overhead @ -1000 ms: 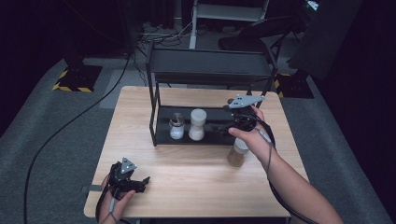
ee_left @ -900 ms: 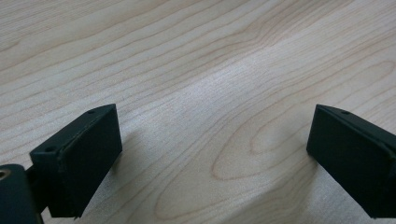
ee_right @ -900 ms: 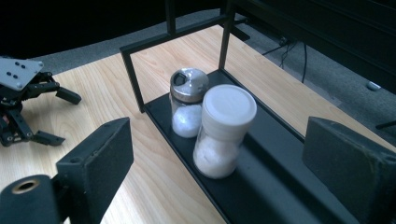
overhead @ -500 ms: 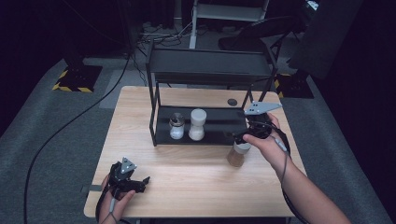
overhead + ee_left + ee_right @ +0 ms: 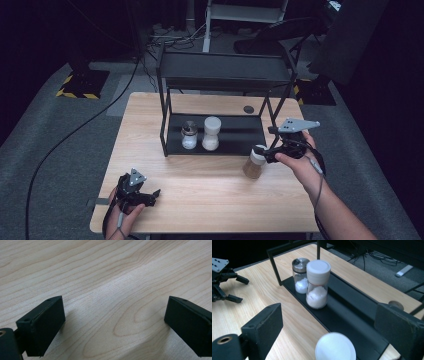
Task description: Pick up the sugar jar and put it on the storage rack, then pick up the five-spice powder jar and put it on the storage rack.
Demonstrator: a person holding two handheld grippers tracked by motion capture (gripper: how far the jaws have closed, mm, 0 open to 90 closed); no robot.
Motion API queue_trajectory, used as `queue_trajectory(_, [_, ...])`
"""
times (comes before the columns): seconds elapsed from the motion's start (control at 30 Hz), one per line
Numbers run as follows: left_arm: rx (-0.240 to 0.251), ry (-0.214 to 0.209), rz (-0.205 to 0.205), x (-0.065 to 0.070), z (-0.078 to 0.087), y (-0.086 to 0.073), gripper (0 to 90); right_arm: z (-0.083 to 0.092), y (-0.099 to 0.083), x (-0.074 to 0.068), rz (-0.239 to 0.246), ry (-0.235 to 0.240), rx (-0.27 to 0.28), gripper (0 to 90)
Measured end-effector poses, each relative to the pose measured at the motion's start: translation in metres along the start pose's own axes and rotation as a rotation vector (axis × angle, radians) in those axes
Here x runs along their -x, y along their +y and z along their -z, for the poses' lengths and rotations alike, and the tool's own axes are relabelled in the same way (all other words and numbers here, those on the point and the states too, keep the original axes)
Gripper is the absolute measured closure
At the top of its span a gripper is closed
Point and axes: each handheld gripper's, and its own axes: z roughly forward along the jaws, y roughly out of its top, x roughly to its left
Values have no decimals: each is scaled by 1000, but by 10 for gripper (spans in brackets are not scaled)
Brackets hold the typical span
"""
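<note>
My right gripper point(image 5: 264, 154) has its jaws apart, the white-capped jar of brown spice point(image 5: 254, 162) just below and between them, upright on the light wooden table point(image 5: 150, 125) before the black metal rack point(image 5: 220, 80). My right hand is nearer. My left gripper point(image 5: 150, 196) gapes empty, well apart. Three jars: two white-filled shakers point(image 5: 312, 282) on the rack's shelf.

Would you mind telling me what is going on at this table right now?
A person holds a gripper in each hand. The right gripper, jaws open, is at the white cap of a brown spice jar standing on the table before a black rack. Two white-filled jars stand on its lower shelf. The left gripper rests open near the front edge.
</note>
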Motion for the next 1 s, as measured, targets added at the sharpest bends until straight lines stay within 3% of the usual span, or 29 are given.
queue_trajectory(0.3, [0,0,0,0,0,0,27,7,-24,2,-33,-16,2,60])
queue_trajectory(0.73, [0,0,0,0,0,0,27,-6,-64,4,-69,-35,-7,53])
queue_trajectory(1.0, [0,0,0,0,0,0,27,-15,-87,7,-90,-28,28,51])
